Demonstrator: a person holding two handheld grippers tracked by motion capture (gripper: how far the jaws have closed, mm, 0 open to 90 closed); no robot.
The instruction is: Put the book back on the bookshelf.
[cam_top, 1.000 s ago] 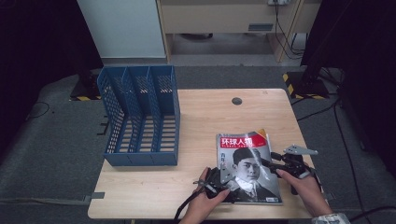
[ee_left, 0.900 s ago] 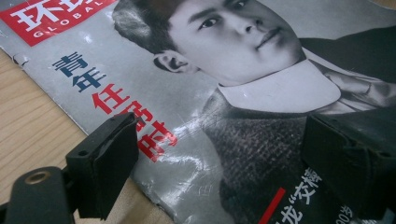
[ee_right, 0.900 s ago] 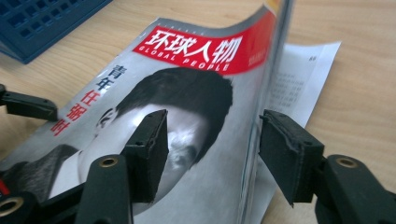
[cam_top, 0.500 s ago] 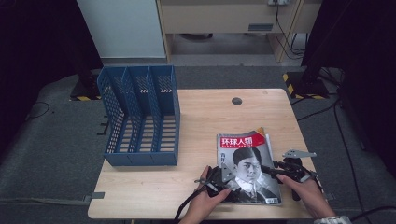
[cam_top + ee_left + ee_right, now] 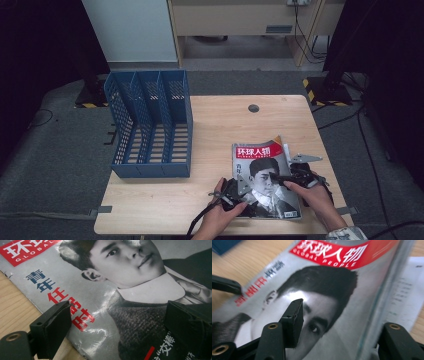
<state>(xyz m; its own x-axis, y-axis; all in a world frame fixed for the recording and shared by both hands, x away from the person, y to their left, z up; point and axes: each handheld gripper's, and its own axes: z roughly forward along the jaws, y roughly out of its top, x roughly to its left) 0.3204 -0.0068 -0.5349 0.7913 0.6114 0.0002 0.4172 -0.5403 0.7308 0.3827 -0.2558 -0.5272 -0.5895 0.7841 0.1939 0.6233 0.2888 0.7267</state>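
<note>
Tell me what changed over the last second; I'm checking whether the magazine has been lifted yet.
The right gripper slid inward over the magazine cover, and its jaws have just been opening, one above the cover and one past its edge, not gripping. The left gripper kept its place at the lower left corner, jaws apart. The magazine stayed flat on the table; the blue file rack unmoved.

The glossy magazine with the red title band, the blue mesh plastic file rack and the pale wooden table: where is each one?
Glossy magazine with the red title band (image 5: 260, 152): high view, on the red band.
Blue mesh plastic file rack (image 5: 150, 172): high view, on its front wall.
Pale wooden table (image 5: 225, 120): high view, on bare top.
</note>
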